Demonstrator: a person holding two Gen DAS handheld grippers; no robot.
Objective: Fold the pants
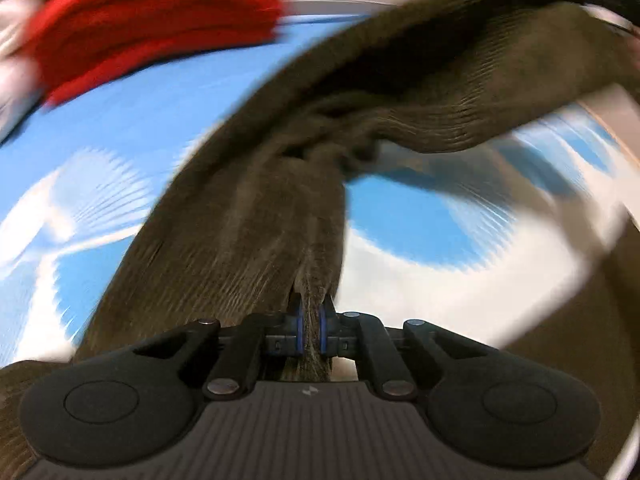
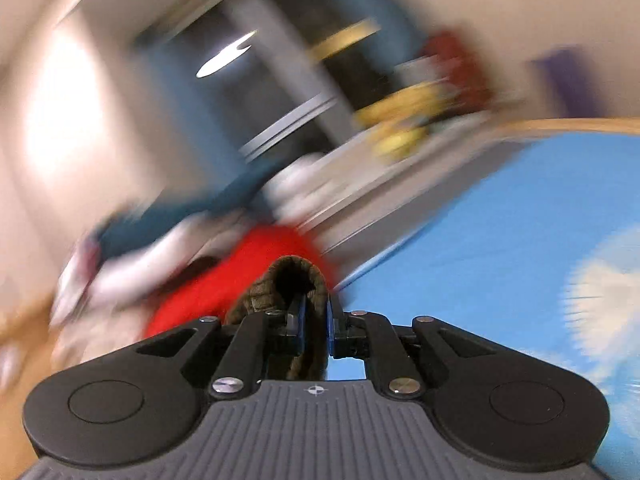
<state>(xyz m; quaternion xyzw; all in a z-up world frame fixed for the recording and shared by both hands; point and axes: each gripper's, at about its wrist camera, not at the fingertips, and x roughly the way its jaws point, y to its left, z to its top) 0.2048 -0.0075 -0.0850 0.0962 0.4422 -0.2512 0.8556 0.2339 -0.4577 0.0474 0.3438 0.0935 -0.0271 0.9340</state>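
The olive-brown corduroy pants (image 1: pixel 320 128) hang in the air above a blue sheet with white clouds (image 1: pixel 140 128). My left gripper (image 1: pixel 311 312) is shut on a bunched edge of the pants, which stretch up and to the right. My right gripper (image 2: pixel 313 312) is shut on another edge of the same pants (image 2: pixel 280 284), where a folded hem loops above the fingers. Both views are blurred by motion.
A red garment (image 1: pixel 152 20) lies on the sheet at the far left and also shows in the right wrist view (image 2: pixel 240 272). White and teal clothes (image 2: pixel 168 224) are piled behind it. A shelf with yellow and red things (image 2: pixel 420 100) stands beyond the wooden edge (image 2: pixel 580 125).
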